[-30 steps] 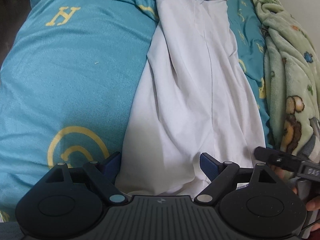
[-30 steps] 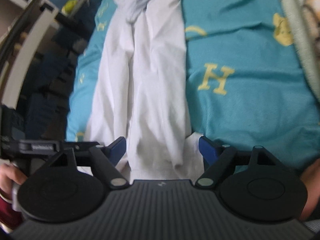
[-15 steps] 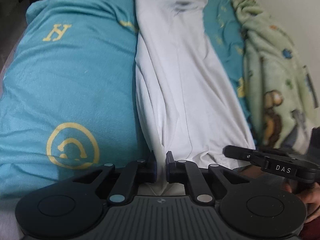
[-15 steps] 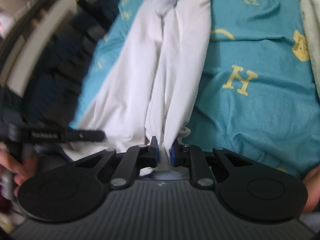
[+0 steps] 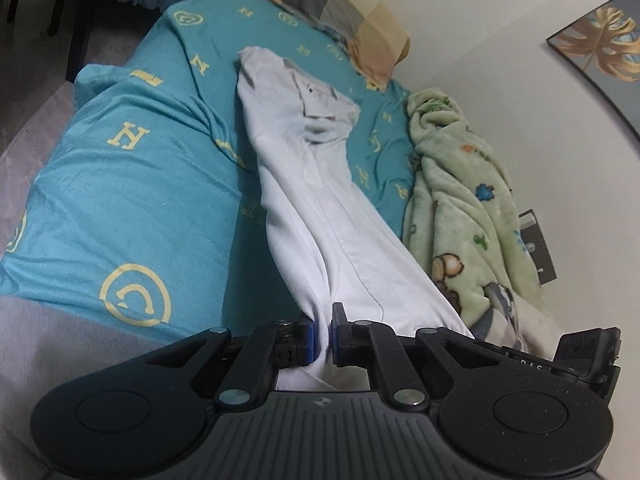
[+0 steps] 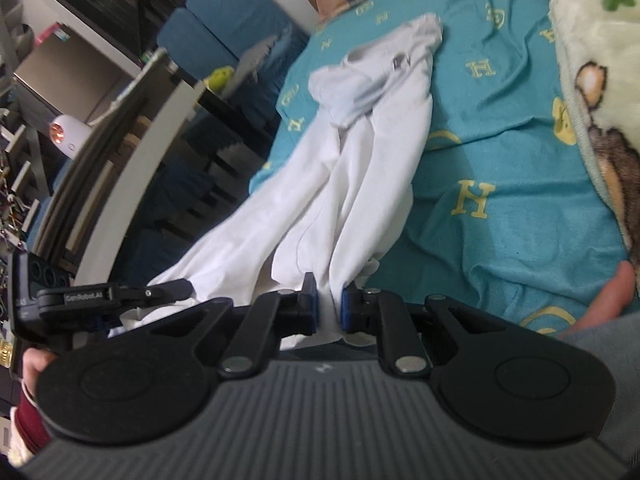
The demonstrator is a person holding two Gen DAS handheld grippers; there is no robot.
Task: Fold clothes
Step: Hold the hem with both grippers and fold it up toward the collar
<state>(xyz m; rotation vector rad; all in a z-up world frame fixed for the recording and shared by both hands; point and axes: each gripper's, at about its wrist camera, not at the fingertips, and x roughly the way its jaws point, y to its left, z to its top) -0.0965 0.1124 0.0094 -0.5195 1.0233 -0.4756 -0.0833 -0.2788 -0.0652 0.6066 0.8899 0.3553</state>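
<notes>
A white shirt [image 5: 320, 184] lies lengthwise on a teal bedsheet [image 5: 132, 184], its collar end far from me. My left gripper [image 5: 323, 338] is shut on one near corner of the shirt's hem. My right gripper [image 6: 329, 308] is shut on the other near corner of the white shirt [image 6: 372, 168]. Both near corners are lifted off the bed and the cloth hangs taut toward the collar. The left gripper also shows in the right wrist view [image 6: 120, 294], and the right gripper shows in the left wrist view [image 5: 576, 356].
A green fleece blanket [image 5: 460, 200] with cartoon animals lies bunched along the wall side of the bed. A checked pillow [image 5: 344, 12] sits at the head. Dark furniture and shelves [image 6: 100, 128] stand beside the bed. A socket plate [image 5: 536, 244] is on the wall.
Both grippers went from open around the hem to shut on it. They then lifted and pulled back, raising the near end of the shirt off the bed.
</notes>
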